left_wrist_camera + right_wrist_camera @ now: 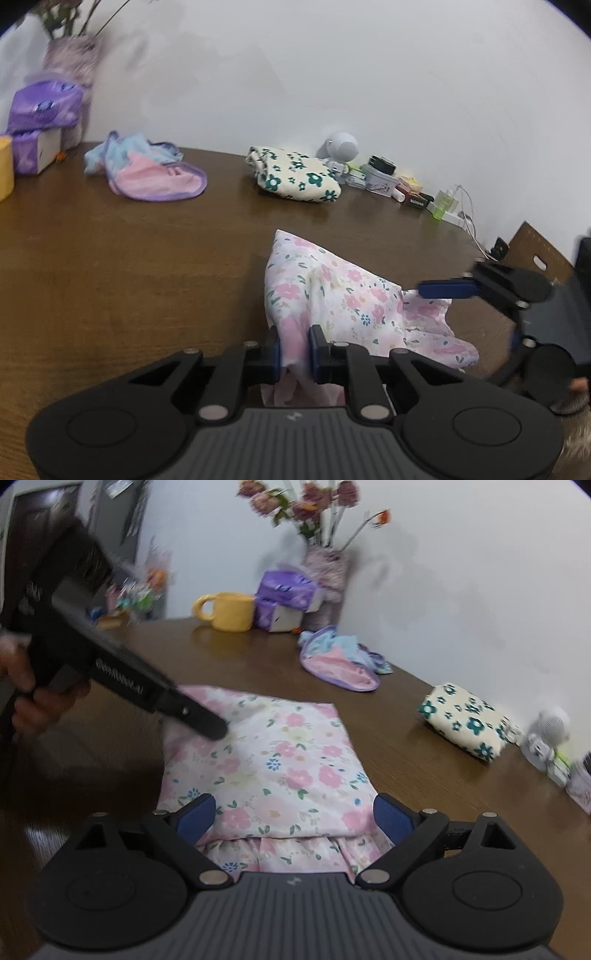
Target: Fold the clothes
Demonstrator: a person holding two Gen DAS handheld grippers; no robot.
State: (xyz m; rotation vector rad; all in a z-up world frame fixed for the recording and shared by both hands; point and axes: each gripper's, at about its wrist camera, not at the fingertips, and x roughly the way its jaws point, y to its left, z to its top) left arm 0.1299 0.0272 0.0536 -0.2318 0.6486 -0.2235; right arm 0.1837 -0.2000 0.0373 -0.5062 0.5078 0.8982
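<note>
On the brown desk (110, 258) we pinch a bunched fold of the pink floral garment (280, 760) between the narrow fingers of our left gripper (294, 352). Our right gripper (294, 814) holds its fingers wide, the cloth lying between them ungripped. A folded green-flowered cloth (295, 177) lies behind.

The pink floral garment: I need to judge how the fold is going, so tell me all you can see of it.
The pink floral garment is thin, light fabric, white with pink flowers, small blue blooms and green leaves, and a ruffled hem at its near edge. It lies partly folded on the brown table. The left gripper pinches a bunched edge, lifting it into a peak. The right gripper stands open over the hem.
</note>
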